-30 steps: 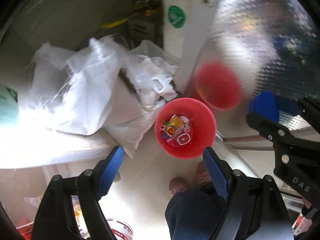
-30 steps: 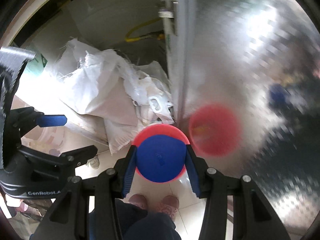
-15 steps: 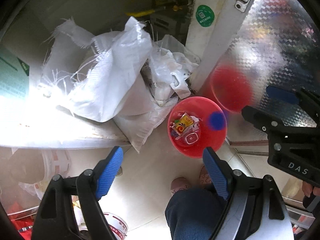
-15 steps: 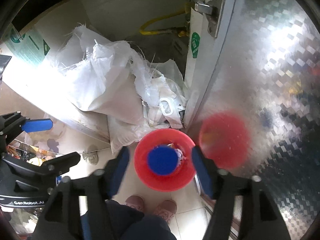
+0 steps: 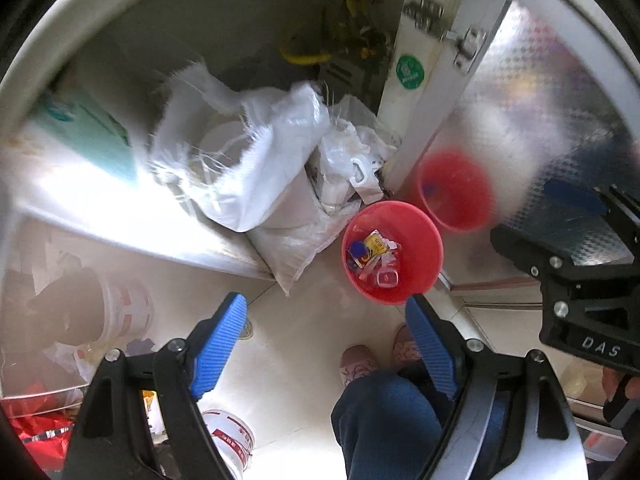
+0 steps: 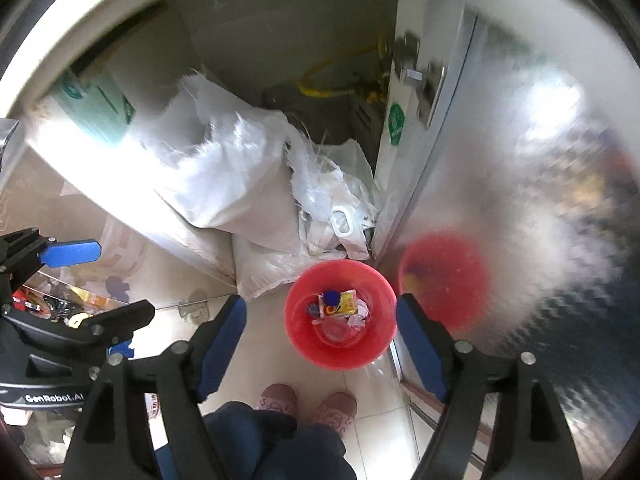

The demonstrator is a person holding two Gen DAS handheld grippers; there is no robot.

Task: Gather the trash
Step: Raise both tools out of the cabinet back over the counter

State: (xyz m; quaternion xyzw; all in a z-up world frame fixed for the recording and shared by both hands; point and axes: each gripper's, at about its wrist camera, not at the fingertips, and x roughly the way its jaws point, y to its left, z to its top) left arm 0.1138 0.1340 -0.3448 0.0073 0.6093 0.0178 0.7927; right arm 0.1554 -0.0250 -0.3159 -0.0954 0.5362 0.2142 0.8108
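Note:
A red bin (image 5: 426,240) (image 6: 298,334) stands on the tiled floor beside a metal door. Inside it lie a round blue cap (image 5: 356,248) (image 6: 330,297), a yellow wrapper (image 5: 375,245) (image 6: 341,305) and other scraps of trash. High above the bin hangs my right gripper (image 6: 320,304); its jaws are opening and nothing is between them. My left gripper (image 5: 325,306) is open and empty too, and it hangs over the floor just left of the bin.
White woven sacks (image 5: 256,168) are piled against the bin's left side. The shiny door (image 5: 540,120) on the right mirrors the bin. A person's feet in pink slippers (image 6: 276,398) stand just below it. A white bucket (image 5: 228,436) sits at lower left.
The right gripper's jaws spread and let go of the blue cap, which dropped into the red bin. Both grippers rose, so the bin looks smaller.

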